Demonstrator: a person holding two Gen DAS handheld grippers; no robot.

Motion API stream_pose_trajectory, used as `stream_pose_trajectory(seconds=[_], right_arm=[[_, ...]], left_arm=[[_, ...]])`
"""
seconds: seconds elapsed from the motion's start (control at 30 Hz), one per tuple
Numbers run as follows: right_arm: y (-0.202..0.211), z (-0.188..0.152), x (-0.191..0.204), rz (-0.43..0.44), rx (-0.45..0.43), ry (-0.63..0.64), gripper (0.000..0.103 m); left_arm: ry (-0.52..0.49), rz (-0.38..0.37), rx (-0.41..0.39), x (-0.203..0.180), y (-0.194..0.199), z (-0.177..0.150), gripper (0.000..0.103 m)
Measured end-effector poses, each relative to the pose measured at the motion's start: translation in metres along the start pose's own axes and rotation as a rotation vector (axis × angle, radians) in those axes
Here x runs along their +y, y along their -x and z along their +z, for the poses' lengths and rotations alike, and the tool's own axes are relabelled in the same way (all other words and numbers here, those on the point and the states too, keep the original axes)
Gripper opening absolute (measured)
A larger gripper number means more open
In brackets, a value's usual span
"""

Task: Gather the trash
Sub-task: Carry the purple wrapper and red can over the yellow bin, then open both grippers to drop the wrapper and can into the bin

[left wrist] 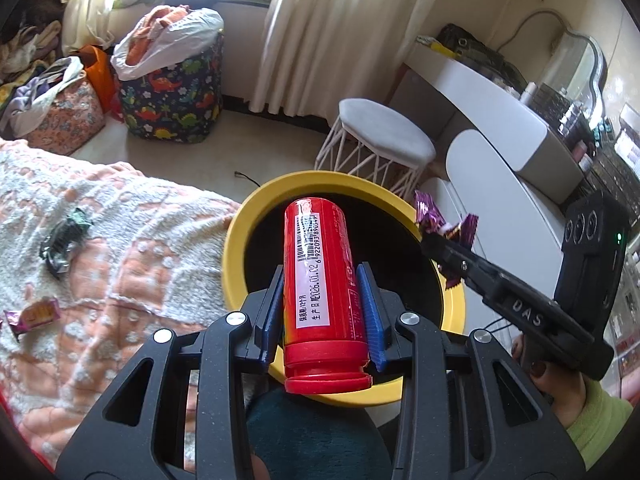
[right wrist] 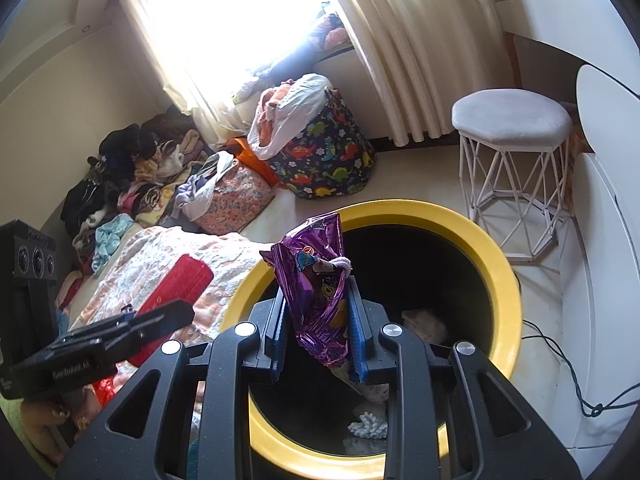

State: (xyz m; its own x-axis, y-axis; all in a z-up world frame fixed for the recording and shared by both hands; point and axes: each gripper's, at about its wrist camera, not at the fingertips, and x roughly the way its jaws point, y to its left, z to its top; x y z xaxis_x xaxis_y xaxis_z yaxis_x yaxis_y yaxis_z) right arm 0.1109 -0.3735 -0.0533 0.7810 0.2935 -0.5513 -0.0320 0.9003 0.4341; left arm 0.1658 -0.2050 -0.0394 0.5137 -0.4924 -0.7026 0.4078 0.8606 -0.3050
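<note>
My left gripper (left wrist: pixel 320 280) is shut on a red bottle (left wrist: pixel 322 280) with a barcode label, held lengthwise over the mouth of a yellow-rimmed black trash bin (left wrist: pixel 240 240). My right gripper (right wrist: pixel 316 300) is shut on a crumpled purple snack wrapper (right wrist: pixel 316 280), held over the same bin (right wrist: pixel 500 264). The right gripper with the wrapper also shows in the left wrist view (left wrist: pixel 444 232), at the bin's right rim. The red bottle shows in the right wrist view (right wrist: pixel 176 292), left of the bin. Some white trash (right wrist: pixel 368 428) lies inside the bin.
A dark wrapper (left wrist: pixel 64 242) and a pink wrapper (left wrist: pixel 36 314) lie on the peach blanket (left wrist: pixel 120 260) left of the bin. A white stool (right wrist: pixel 512 120) stands behind the bin. A dinosaur-print bag (right wrist: pixel 324 160) and clothes piles are by the curtains. A white desk (left wrist: pixel 500 120) is on the right.
</note>
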Motion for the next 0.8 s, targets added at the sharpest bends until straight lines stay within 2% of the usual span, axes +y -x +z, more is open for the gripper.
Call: stream_pose_trajectory(seconds=[0.8], right_arm=[[-0.01, -0.005, -0.034, -0.059, 0.023, -0.08, 0.026]], left_arm=[[-0.061, -0.034, 0.096, -0.017, -0.039, -0.01, 0.028]])
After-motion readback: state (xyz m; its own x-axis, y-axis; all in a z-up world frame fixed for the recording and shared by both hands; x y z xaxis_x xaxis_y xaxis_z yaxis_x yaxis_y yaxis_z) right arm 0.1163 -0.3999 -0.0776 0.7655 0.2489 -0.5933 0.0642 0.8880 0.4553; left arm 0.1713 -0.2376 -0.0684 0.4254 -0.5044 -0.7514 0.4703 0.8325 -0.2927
